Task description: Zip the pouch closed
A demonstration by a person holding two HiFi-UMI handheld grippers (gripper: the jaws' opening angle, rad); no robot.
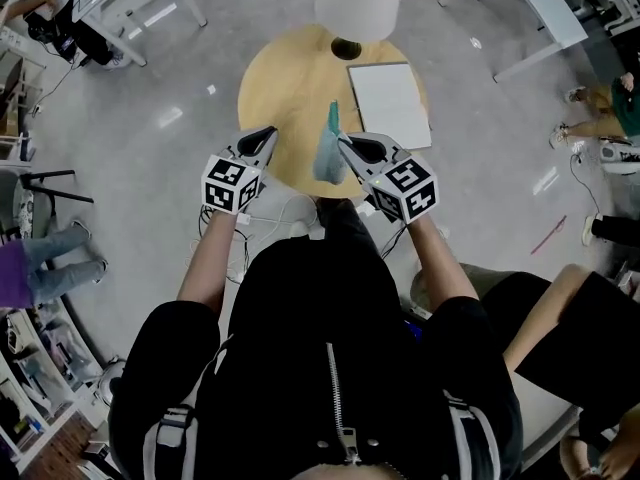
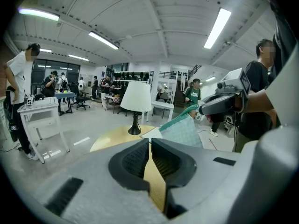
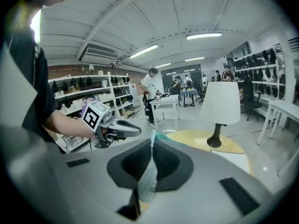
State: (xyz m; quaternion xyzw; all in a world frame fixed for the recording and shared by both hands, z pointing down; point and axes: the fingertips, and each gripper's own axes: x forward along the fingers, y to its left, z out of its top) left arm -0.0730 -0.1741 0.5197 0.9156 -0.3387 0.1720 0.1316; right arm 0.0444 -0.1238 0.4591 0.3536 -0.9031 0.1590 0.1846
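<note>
Over the near edge of the round yellow table (image 1: 285, 88), the head view shows the right gripper (image 1: 343, 141) pinching the teal pouch (image 1: 328, 153), which is held up off the tabletop. The left gripper (image 1: 270, 133) sits just left of the pouch, apart from it. A white-shaded lamp (image 1: 360, 3) stands at the far edge and a white sheet (image 1: 390, 103) lies at the right.

In the left gripper view, the jaws are closed on nothing, and the pouch (image 2: 184, 130) hangs further right.

In the right gripper view, the jaws are clamped on the pouch's fabric, which fills the gap between them.
</note>
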